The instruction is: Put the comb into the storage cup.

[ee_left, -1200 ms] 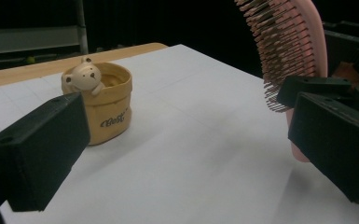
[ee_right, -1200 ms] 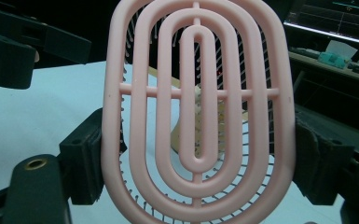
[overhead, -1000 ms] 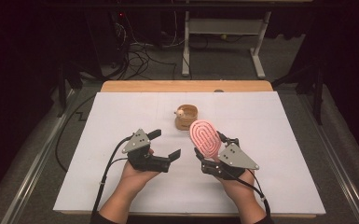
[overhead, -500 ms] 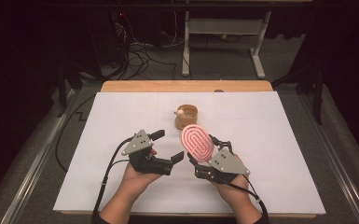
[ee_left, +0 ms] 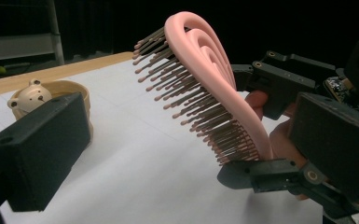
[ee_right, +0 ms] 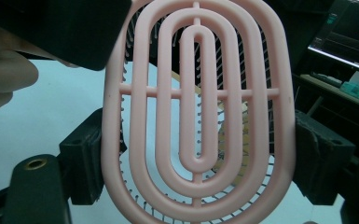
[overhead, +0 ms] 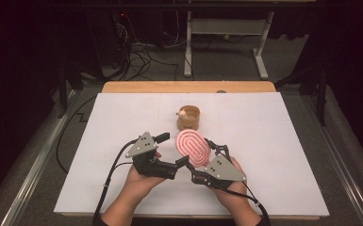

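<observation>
Pink plastic brush (overhead: 193, 147) stands tilted above the table (overhead: 273, 141), clamped by its rim in the right gripper (overhead: 206, 157): light, stiff, probably slippery. Left gripper (overhead: 172, 153) gapes beside it, empty.

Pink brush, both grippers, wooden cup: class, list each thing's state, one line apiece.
Pink brush: lifted off the table, tilted, gripped at its edges.
Right gripper: shut on the brush.
Left gripper: open, holding nothing.
Wooden cup: upright on the table, a small bear figure at its rim.

wooden cup (overhead: 189, 117) with bear figure (ee_left: 29, 95), white table (overhead: 273, 136)
</observation>
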A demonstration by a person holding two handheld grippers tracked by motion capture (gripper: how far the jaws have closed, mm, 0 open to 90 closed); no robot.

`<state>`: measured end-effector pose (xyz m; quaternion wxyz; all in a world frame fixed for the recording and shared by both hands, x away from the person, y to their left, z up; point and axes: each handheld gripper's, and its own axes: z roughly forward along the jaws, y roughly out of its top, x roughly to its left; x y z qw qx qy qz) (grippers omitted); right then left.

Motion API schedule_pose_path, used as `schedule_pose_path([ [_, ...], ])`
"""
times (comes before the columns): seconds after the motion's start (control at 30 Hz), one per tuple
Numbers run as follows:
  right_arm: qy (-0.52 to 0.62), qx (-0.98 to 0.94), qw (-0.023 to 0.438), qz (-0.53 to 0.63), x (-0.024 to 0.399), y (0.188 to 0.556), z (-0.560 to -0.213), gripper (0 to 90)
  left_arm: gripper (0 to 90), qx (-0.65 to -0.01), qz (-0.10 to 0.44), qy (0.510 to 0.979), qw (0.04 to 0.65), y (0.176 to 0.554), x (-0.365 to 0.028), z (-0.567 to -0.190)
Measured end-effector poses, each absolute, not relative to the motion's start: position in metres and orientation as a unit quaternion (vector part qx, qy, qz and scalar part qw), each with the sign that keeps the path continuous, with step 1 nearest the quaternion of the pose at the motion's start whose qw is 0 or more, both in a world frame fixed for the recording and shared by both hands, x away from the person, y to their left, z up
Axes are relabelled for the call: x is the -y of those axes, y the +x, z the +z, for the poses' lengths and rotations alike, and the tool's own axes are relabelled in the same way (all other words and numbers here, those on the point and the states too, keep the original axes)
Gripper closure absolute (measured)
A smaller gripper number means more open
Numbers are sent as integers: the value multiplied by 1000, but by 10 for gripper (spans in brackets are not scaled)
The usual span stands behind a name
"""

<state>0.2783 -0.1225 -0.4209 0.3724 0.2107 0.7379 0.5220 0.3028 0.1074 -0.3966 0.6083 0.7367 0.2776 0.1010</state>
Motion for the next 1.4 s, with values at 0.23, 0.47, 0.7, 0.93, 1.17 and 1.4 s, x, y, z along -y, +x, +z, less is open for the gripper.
schedule_pose_path([
  [0.23,198,-742,373,521,116,274,-421,202,0,-277,97,738,608,303,-106,-398],
  [0.47,191,-743,375,520,112,271,-422,202,0,-279,80,737,611,305,-106,-400],
  [0.7,187,-743,379,518,111,270,-422,202,108,-282,64,736,613,306,-107,-402],
  [0.93,185,-744,382,516,110,270,-423,202,157,-283,56,736,612,306,-106,-402],
  [1.17,183,-743,386,514,110,269,-423,202,280,-279,49,736,615,304,-104,-401],
  [1.4,181,-742,390,514,109,268,-422,203,399,-274,44,738,615,302,-104,-401],
])
